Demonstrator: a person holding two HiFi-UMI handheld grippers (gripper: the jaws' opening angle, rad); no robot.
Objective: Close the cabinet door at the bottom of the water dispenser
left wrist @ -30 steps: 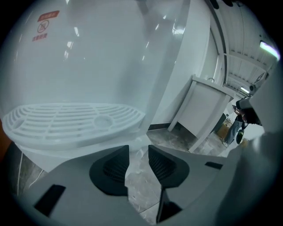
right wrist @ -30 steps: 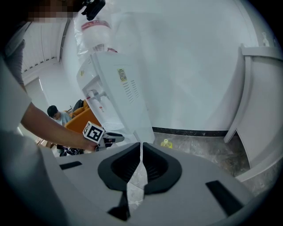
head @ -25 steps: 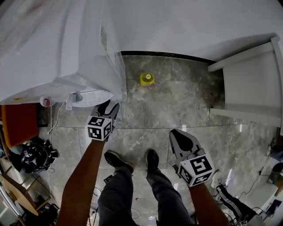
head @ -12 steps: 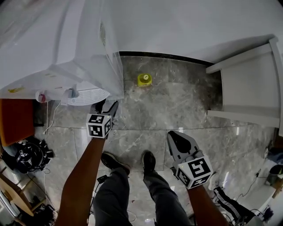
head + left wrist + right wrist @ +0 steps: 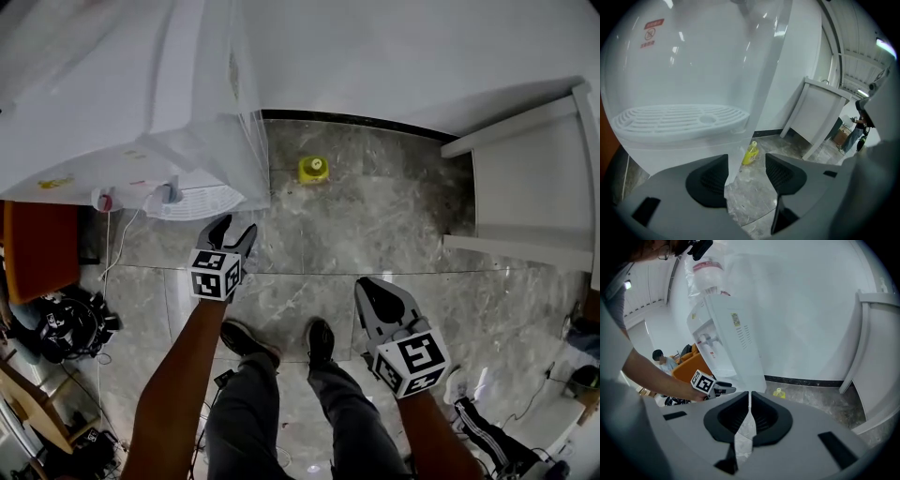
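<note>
The white water dispenser [image 5: 141, 94] stands at the upper left, its drip tray [image 5: 197, 202] jutting out over the floor. My left gripper [image 5: 232, 230] is just below the tray at the dispenser's front right corner. Its jaws have just been opening and stand open. In the left gripper view the right edge of the lower front panel [image 5: 684, 150] runs down between the jaws of the left gripper [image 5: 746, 168], close to the left pad, with nothing pressing on it. My right gripper [image 5: 373, 289] hangs over bare floor, shut and empty, as the right gripper view [image 5: 750, 399] confirms.
A yellow bottle [image 5: 313, 169] lies on the marble floor by the wall, right of the dispenser. White furniture [image 5: 525, 178] stands at the right. An orange chair [image 5: 37, 253] and a black bag with cables [image 5: 70, 328] are at the left. The person's shoes [image 5: 248, 339] are below the grippers.
The left gripper's fingers, close together a second ago, have spread apart beside the dispenser's lower corner. Both hands have stayed about where they were.
</note>
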